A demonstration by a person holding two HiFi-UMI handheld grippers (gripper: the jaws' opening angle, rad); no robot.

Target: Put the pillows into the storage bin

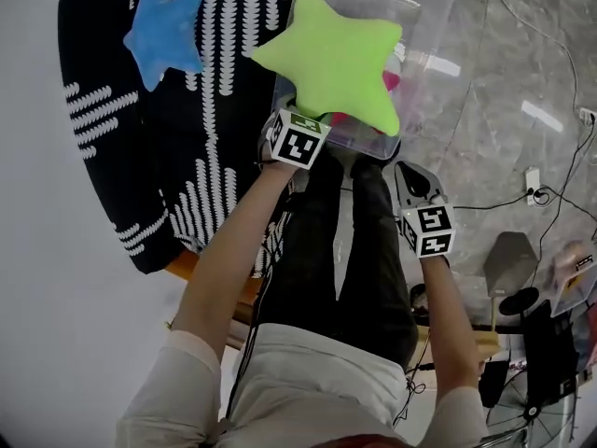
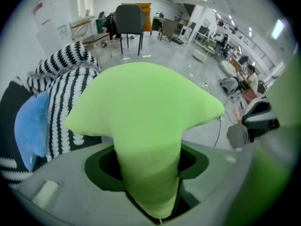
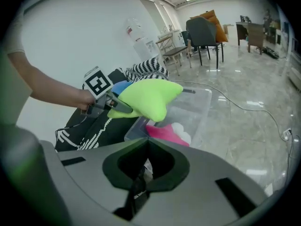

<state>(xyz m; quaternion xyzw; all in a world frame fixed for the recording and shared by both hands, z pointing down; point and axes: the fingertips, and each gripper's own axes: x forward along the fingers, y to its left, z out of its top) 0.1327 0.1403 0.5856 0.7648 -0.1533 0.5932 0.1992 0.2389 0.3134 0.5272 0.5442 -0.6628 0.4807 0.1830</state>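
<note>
My left gripper [image 3: 118, 108] pinches one arm of the green pillow [image 1: 336, 59] above the bin [image 1: 424, 7]; let go off-centre, it may snag the rim. My right gripper [image 3: 141, 185] is closed, empty.

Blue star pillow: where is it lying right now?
The blue star pillow lies at the head view's upper left on the black-and-white blanket, left of the clear storage bin and the green star pillow that the left gripper holds.

Bright overhead light, floor [image 3: 263, 126] glare, dark fisheye edges.
</note>
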